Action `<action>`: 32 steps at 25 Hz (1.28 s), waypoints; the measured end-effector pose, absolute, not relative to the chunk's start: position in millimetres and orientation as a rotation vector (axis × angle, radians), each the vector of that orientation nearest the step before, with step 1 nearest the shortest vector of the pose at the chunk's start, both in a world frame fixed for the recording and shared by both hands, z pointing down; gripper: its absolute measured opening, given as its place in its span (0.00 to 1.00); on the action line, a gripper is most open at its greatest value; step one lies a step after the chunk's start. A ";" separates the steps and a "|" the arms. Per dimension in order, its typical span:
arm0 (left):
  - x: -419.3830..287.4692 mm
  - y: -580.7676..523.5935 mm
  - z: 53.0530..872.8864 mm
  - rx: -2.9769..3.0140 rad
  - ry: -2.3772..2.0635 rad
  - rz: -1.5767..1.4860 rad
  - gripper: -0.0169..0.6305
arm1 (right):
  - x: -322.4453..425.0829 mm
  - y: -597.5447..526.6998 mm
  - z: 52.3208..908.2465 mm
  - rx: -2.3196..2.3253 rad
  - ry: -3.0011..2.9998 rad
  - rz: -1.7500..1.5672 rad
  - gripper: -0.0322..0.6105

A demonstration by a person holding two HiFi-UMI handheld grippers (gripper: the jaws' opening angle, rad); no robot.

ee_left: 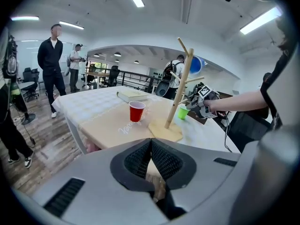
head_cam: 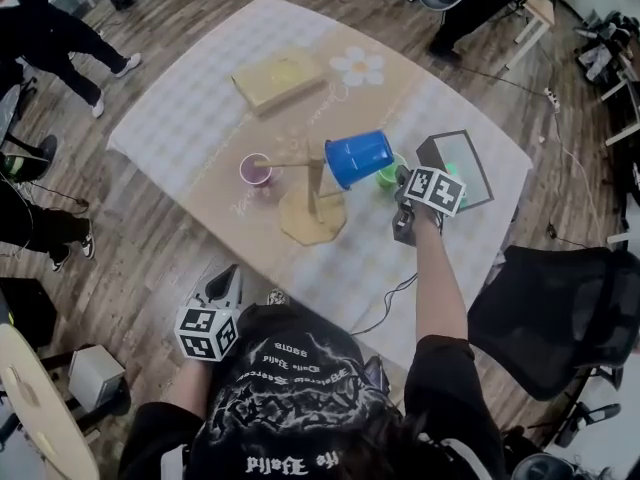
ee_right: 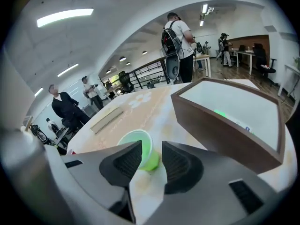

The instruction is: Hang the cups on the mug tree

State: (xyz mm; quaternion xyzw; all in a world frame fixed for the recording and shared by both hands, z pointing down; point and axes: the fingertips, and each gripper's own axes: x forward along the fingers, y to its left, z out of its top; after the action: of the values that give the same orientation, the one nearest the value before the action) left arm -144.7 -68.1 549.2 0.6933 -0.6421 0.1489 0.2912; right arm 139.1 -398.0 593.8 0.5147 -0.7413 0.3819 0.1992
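A wooden mug tree (head_cam: 313,203) stands mid-table, and a blue cup (head_cam: 358,158) hangs on one of its pegs. To its left a red cup (head_cam: 256,170) stands upright. A green cup (head_cam: 388,176) stands at the right of the tree's base. My right gripper (head_cam: 403,186) is open, low over the table, right at the green cup. In the right gripper view the green cup (ee_right: 140,150) sits just ahead of the open jaws (ee_right: 151,156), untouched by the pads. My left gripper (head_cam: 222,286) hangs shut and empty near the table's front edge. In its own view the left gripper (ee_left: 151,146) faces the mug tree (ee_left: 179,90).
A tan book (head_cam: 278,80) lies at the far side of the table. A brown-framed box (head_cam: 462,140) sits just right of the green cup. A black chair (head_cam: 560,318) stands at the right, a cable runs off the table's near edge, and people stand around the room.
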 end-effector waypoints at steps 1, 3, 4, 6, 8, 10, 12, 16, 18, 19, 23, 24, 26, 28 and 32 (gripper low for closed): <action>-144.5 -67.2 550.7 1.841 -1.712 0.396 0.06 | 139.4 -399.9 597.7 1.438 -2.061 1.072 0.27; -144.1 -67.3 551.8 1.834 -1.711 0.396 0.06 | 139.0 -403.8 602.4 1.425 -2.051 1.077 0.26; -143.8 -67.8 551.8 1.831 -1.711 0.395 0.06 | 138.2 -405.3 603.7 1.417 -2.050 1.083 0.26; -142.5 -67.9 552.6 1.822 -1.714 0.391 0.06 | 137.8 -406.8 605.0 1.416 -2.045 1.095 0.23; -141.1 -66.9 555.4 1.815 -1.718 0.386 0.06 | 140.1 -407.8 606.4 1.439 -2.040 1.092 0.12; -140.3 -65.0 559.2 1.808 -1.721 0.385 0.06 | 141.3 -408.7 608.5 1.454 -2.040 1.074 0.12; -140.9 -63.2 562.1 1.803 -1.721 0.387 0.06 | 141.0 -409.1 610.1 1.466 -2.038 1.059 0.11; -146.6 -60.8 562.8 1.808 -1.729 0.391 0.06 | 141.3 -412.5 606.2 1.514 -2.020 1.013 0.11; -153.4 -55.9 560.1 1.805 -1.741 0.391 0.06 | 142.0 -409.4 601.2 1.543 -2.011 0.988 0.11; -158.2 -54.0 558.2 1.800 -1.751 0.388 0.06 | 142.2 -407.7 597.9 1.562 -2.010 0.978 0.11; -169.2 -57.5 556.7 1.781 -1.765 0.335 0.06 | 147.0 -408.0 578.8 1.632 -2.016 0.902 0.11; -170.8 -58.1 557.2 1.781 -1.762 0.327 0.06 | 146.8 -407.1 575.3 1.641 -2.018 0.881 0.11; -172.7 -59.3 557.6 1.790 -1.751 0.321 0.06 | 145.7 -403.1 569.9 1.654 -2.020 0.848 0.11; -171.0 -61.6 557.9 1.809 -1.735 0.318 0.06 | 147.9 -397.7 563.3 1.670 -2.020 0.813 0.11; -171.1 -63.9 559.8 1.829 -1.707 0.297 0.06 | 143.7 -381.2 550.4 1.685 -2.036 0.744 0.11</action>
State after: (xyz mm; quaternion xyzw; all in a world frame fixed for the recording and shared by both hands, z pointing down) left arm -171.1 -63.9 559.8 0.6911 -0.6450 0.1124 0.3062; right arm 143.7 -381.2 550.4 0.6017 -0.7270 0.2658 0.1969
